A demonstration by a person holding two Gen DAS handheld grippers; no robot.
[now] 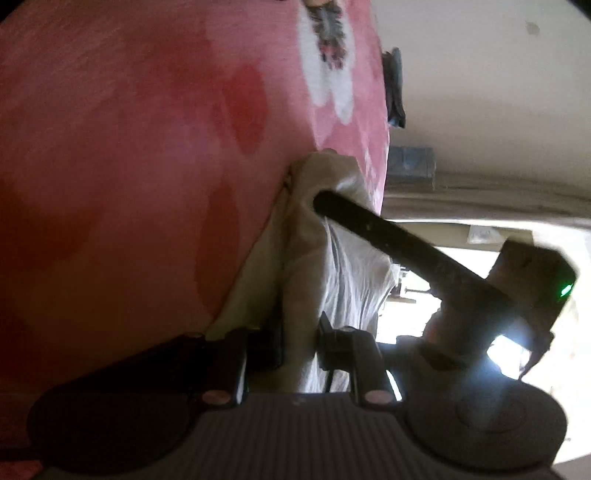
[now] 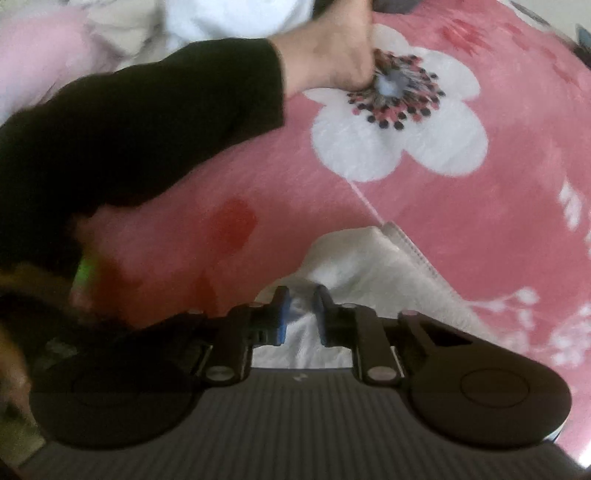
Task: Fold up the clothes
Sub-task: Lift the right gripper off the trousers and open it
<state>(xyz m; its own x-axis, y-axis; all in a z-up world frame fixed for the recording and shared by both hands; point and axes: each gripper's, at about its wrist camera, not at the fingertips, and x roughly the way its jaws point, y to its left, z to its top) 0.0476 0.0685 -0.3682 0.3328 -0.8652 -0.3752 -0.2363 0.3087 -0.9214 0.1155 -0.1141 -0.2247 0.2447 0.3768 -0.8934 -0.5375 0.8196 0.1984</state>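
Cream garment held over the pink flowered blanket

Left gripper (image 1: 300, 345) is clamped on the cream garment (image 1: 314, 236); right gripper (image 2: 300, 319), jaws slightly parted, holds more of it. Likely mid-fold; where the fold should land is unclear.

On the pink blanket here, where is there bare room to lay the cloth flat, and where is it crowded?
Bare pink blanket lies right of the cream cloth, below the big white flower print, and between the cloth and the dark sleeve. Crowded: the far left, with heaped light clothes, and around the right claw, where cloth bunches.
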